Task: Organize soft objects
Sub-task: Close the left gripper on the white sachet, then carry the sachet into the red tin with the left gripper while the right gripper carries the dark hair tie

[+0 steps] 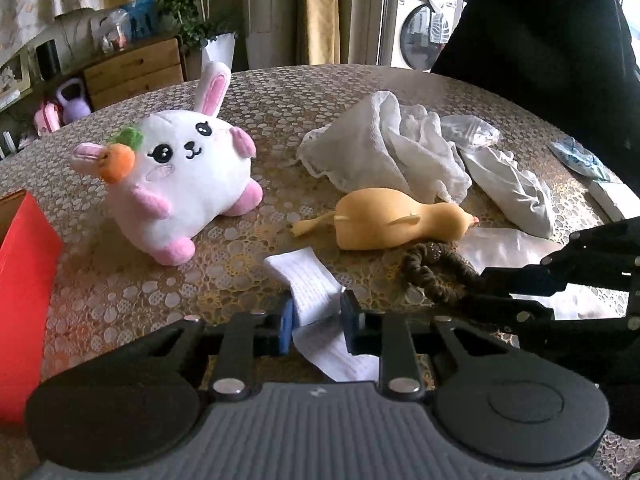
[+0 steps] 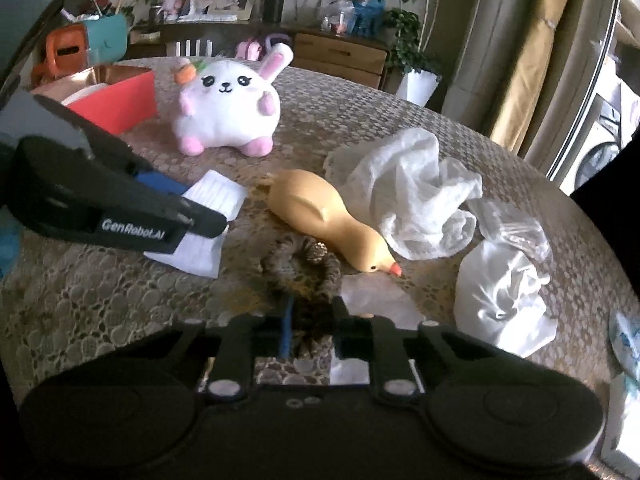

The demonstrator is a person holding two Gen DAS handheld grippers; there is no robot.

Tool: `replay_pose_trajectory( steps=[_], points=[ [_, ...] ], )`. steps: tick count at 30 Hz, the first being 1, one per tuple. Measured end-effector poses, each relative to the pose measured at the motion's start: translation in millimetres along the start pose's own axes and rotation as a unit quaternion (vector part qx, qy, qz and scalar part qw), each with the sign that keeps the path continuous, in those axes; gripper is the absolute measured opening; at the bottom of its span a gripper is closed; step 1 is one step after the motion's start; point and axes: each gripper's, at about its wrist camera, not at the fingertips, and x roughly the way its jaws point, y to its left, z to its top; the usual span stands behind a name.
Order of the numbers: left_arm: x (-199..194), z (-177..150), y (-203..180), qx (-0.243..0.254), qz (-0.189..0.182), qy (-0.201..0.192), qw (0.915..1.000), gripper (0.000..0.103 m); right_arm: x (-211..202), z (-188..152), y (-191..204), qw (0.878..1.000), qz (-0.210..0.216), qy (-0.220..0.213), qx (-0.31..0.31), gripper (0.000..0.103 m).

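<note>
Left gripper clamped on white sock, sock flat on table near front edge. Right gripper pinching brown scrunchie, just beside yellow rubber duck. Plush rabbit beyond, beside red box.

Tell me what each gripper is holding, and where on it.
The left gripper pinches the white sock across its middle. The right gripper is closed on the brown hair scrunchie at its near edge.
</note>
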Motion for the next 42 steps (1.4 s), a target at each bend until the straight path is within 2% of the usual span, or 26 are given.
replay_pose_trajectory(
  steps=[2,3,14,20,30,42],
  points=[
    [-1.5,0.1,1.8,-0.002,0.003,0.000,1.0000,0.015,0.0,1.0,0.2,1.000,-0.001,0.000,0.002,0.014],
    [-1.8,0.4,3.5,-0.005,0.002,0.001,1.0000,0.005,-0.2,1.6,-0.5,1.000,-0.001,-0.001,0.005,0.013],
    [-13.0,0.8,18.9,-0.042,-0.016,0.009,0.9989,0.004,-23.3,11.1,-4.1,0.999,-0.006,-0.030,0.025,0.011],
    [-28.9,3.0,31.5,-0.066,-0.028,0.010,0.9974,0.004,-41.7,19.4,-2.7,0.998,0.006,-0.045,0.041,0.011],
    [-73.0,13.5,63.6,-0.089,-0.029,-0.003,0.9956,0.004,-76.0,39.0,14.1,0.996,0.019,-0.071,0.040,0.011],
    [-142.2,24.3,119.8,-0.109,-0.011,-0.022,0.9937,0.004,-117.4,85.6,64.0,0.992,0.053,-0.115,0.007,0.011]
  ],
)
